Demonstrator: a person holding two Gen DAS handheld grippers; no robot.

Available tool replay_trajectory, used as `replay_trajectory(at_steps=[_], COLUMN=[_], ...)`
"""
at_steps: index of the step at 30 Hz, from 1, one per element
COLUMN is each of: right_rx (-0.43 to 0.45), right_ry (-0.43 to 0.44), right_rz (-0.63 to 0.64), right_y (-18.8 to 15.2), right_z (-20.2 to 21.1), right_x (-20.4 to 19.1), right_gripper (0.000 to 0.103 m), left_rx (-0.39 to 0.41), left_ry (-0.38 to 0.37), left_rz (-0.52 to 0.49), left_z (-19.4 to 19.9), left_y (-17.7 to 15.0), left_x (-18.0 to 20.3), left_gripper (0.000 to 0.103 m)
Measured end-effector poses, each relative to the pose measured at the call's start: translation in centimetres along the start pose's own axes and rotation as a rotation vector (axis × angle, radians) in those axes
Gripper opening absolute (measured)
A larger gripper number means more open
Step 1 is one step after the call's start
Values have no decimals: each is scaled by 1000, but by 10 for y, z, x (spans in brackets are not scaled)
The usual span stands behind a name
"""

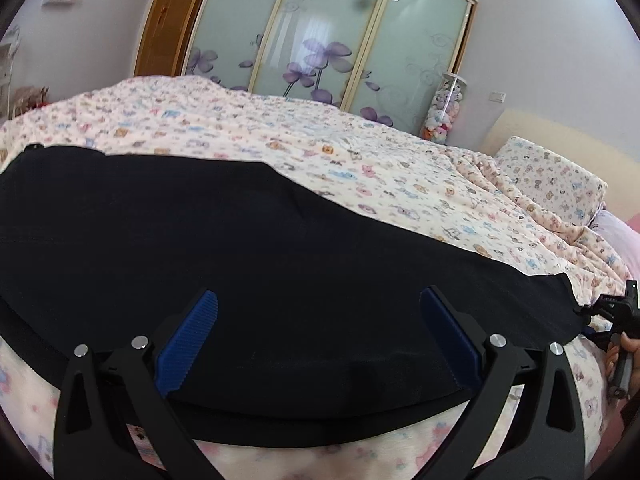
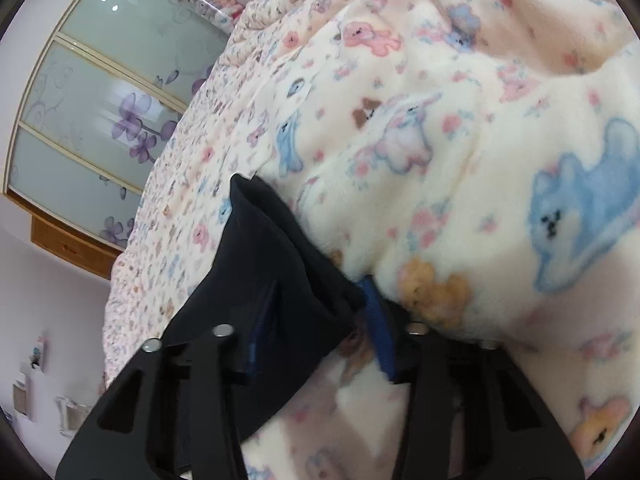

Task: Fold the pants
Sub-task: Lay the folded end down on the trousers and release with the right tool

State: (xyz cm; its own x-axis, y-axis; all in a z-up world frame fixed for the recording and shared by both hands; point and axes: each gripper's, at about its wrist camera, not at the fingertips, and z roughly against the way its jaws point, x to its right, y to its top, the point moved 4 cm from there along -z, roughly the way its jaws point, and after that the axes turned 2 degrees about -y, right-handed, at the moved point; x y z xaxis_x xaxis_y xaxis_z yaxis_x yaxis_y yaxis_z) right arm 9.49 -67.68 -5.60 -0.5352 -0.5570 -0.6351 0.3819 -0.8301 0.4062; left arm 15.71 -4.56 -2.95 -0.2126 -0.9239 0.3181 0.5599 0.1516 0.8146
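Note:
Black pants (image 1: 248,264) lie spread flat across the bed, reaching from the left edge to the far right. My left gripper (image 1: 318,312) is open, its blue-padded fingers (image 1: 188,344) wide apart just above the pants' near edge, holding nothing. My right gripper shows at the far right of the left wrist view (image 1: 616,312), at the pants' right end. In the right wrist view my right gripper (image 2: 316,316) has its jaws around a bunched end of the black pants (image 2: 272,264); one blue pad (image 2: 378,332) shows beside the cloth, the other is under the fabric.
The bed carries a cream blanket with a teddy-bear print (image 1: 360,168). A matching pillow (image 1: 552,178) lies at the right. A wardrobe with frosted floral doors (image 1: 320,36) stands behind the bed, beside it a clear tube of plush toys (image 1: 444,110).

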Motion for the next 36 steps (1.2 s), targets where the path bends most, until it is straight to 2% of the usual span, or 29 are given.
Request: replay_trajectory(at_steps=[2, 5, 11, 16, 21, 26, 28, 31, 33, 36], right_rx=[47, 98, 158, 129, 16, -177, -278, -395, -455, -452], right_ry=[44, 85, 183, 304, 439, 540, 572, 558, 544, 546], right_rz=[6, 38, 155, 262, 372, 460, 490, 545, 548, 552], right_y=[-1, -4, -9, -30, -83, -167, -215, -278, -308, -330], right_z=[8, 24, 46, 54, 40, 1, -22, -52, -65, -68], right_x=[-2, -11, -65, -139, -225, -306, -337, -360, -366, -379], right_gripper=[19, 15, 13, 13, 13, 13, 13, 13, 13, 13], left_rx=[-5, -2, 51, 92, 126, 134, 140, 144, 147, 163], left_ry=[-2, -10, -3, 82, 196, 229, 244, 271, 295, 329], left_rz=[17, 48, 119, 93, 35, 72, 81, 73, 58, 37], left_z=[-1, 2, 25, 51, 74, 91, 99, 109, 116, 128], left_y=[-1, 0, 4, 10, 20, 24, 24, 23, 24, 25], left_x=[-4, -9, -26, -39, -54, -78, -89, -101, -109, -122], left_gripper=[101, 101, 101, 101, 101, 101, 101, 101, 101, 101])
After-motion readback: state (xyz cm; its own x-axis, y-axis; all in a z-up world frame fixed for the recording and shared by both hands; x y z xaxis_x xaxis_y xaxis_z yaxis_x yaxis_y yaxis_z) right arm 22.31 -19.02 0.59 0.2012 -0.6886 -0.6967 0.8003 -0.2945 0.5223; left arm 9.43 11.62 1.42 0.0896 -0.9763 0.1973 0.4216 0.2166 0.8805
